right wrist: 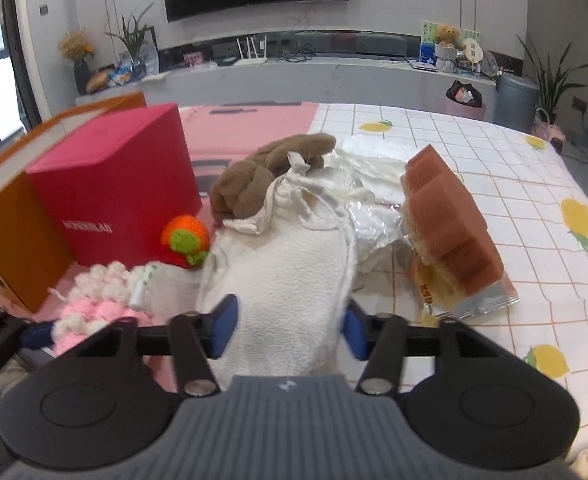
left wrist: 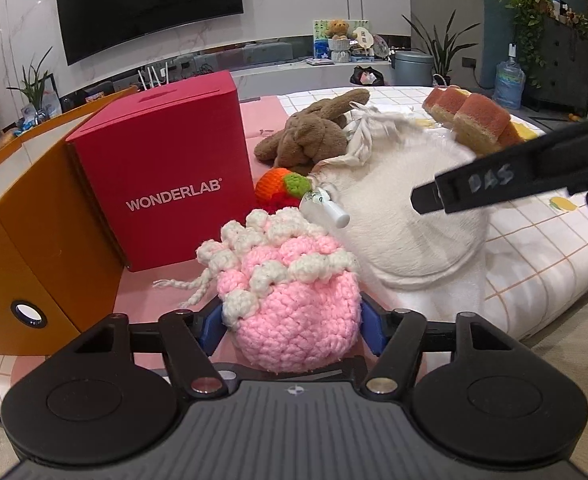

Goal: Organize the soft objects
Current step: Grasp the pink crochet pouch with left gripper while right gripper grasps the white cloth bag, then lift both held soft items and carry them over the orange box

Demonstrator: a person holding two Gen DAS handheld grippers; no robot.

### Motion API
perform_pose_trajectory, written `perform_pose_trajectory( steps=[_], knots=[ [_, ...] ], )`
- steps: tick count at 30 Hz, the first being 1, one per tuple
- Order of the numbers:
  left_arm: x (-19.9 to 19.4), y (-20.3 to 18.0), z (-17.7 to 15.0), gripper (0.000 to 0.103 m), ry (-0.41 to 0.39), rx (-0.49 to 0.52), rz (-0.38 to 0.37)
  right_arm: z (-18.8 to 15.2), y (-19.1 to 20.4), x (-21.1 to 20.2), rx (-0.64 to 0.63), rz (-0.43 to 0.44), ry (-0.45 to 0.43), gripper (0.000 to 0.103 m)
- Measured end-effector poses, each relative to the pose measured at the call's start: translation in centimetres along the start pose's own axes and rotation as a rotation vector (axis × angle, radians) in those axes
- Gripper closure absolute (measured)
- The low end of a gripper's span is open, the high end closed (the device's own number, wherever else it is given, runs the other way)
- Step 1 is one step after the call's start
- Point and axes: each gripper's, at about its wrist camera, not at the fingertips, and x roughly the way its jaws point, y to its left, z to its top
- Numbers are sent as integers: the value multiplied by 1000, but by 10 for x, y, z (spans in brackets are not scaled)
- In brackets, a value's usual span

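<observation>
A pink and white crochet pouch (left wrist: 294, 300) sits between the blue pads of my left gripper (left wrist: 291, 326), which press its sides; the gripper is shut on it. The same pouch (right wrist: 89, 308) shows at the lower left of the right wrist view. A white fleecy bag (right wrist: 289, 280) with a cream cloth neck lies on the bed, and my right gripper (right wrist: 289, 330) is shut on its near end, a pad against each side. In the left wrist view one black finger (left wrist: 494, 184) of the right gripper reaches over the white bag (left wrist: 406, 224).
A red WONDERLAB box (left wrist: 161, 176) and an orange box (left wrist: 33, 248) stand at the left. Behind the bag lie a brown plush toy (right wrist: 253, 176), an orange crochet fruit (right wrist: 183, 240) and a wrapped pack of orange sponges (right wrist: 450, 224). The lemon-print mattress (right wrist: 534, 248) stretches right.
</observation>
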Motion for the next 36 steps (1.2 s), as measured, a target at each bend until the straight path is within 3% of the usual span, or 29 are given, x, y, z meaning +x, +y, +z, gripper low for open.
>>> perform_pose_trajectory(
  steps=[3,7,16,28,36],
  knots=[
    [-6,2,2,33,-22,7,-10,-1,4,4,-3,-10,18,89],
    [-14,5,6,34,-61,21,18,0,7,-4,-24,-15,4,98],
    [-25,12,21,34,-96,-4,45,12,17,-35,5,-47,-93,100],
    [-41,9,26,34,-140,0,25,11,35,-75,-54,-136,-178,100],
    [-67,20,49,34,-234,-28,1,20,56,-109,-59,-214,-209,101]
  ],
)
